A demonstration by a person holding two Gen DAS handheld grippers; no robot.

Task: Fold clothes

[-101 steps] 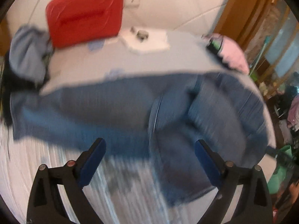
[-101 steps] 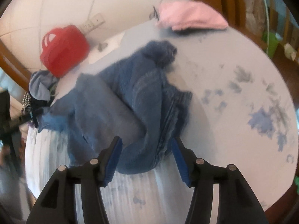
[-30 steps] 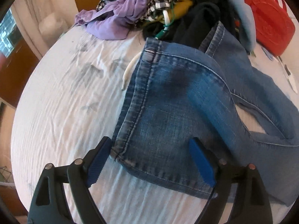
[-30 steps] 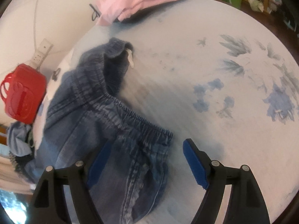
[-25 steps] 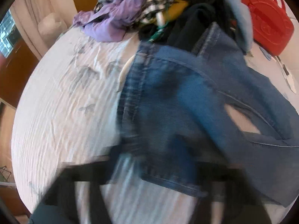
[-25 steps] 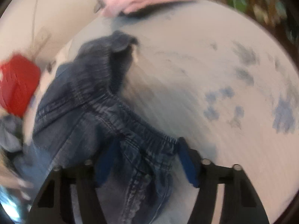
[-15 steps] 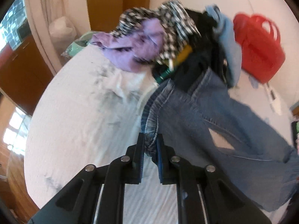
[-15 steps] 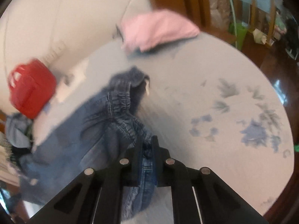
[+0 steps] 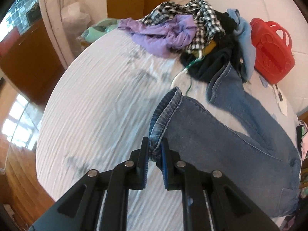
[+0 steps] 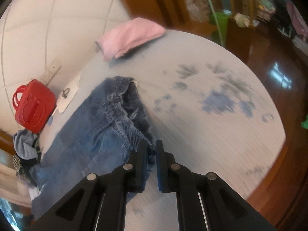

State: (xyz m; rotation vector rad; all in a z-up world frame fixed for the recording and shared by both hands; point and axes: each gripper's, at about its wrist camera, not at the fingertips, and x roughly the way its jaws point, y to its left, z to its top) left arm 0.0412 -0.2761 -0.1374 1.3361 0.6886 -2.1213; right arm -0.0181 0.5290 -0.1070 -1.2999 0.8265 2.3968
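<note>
Jeans [image 9: 221, 144] now pinched (both ends) by each gripper.

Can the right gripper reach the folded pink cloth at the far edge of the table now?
Probably not yet: the right gripper is shut on the jeans waistband. The table toward the pink cloth looks bare, so only that grip hinders it.

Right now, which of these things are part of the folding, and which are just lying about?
In use:
jeans
left gripper, clamped on a leg hem
right gripper, clamped on the waistband

Lying about:
clothes heap
red bag
pink garment
</note>
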